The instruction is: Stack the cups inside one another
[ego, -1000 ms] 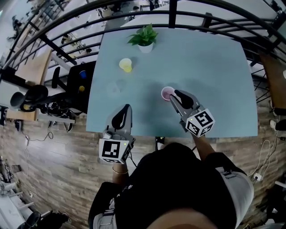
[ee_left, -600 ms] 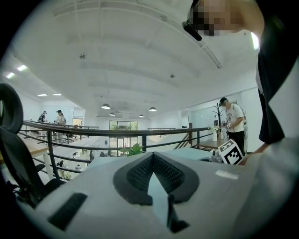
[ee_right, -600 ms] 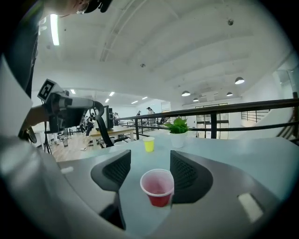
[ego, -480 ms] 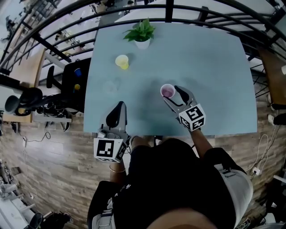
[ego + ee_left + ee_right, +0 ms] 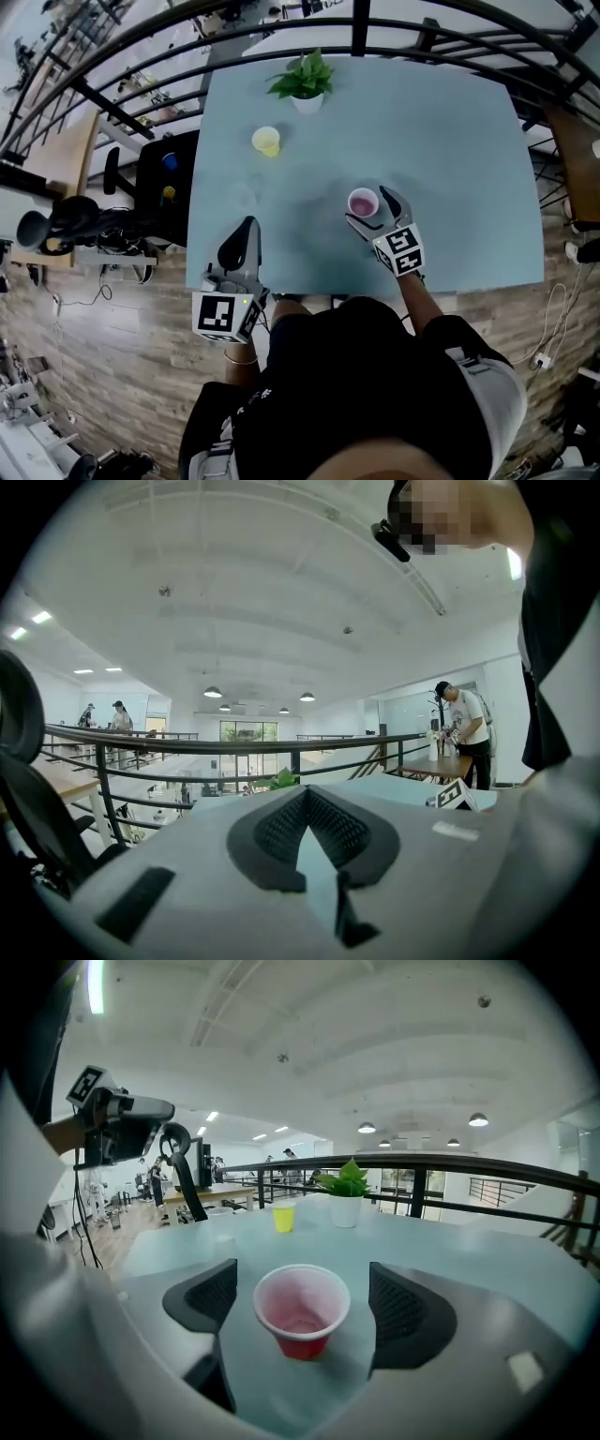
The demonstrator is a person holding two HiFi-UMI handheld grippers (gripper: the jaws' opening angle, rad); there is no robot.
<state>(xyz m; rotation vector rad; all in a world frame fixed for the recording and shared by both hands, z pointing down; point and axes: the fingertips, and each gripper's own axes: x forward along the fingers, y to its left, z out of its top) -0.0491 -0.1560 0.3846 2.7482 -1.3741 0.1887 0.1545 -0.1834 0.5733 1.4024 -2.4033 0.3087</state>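
Red cup (image 5: 302, 1309) is standing upright on the table (image 5: 450, 141), untouched between the jaws of the right gripper (image 5: 373, 212), which have just been opening wide; left gripper (image 5: 238, 249) is hovering closed and empty at the near edge

A large, open indoor hall, seemingly an office or lab floor. A pale blue table (image 5: 450, 141) stands on a wood-plank floor (image 5: 112, 347) beside a black metal railing (image 5: 227, 742) with open space beyond it. A white vaulted ceiling (image 5: 234, 592) carries round hanging lamps (image 5: 213, 693). Farther off, a person (image 5: 464, 728) stands at a wooden worktable (image 5: 427, 766). A small potted plant (image 5: 305, 82) sits on the blue table.
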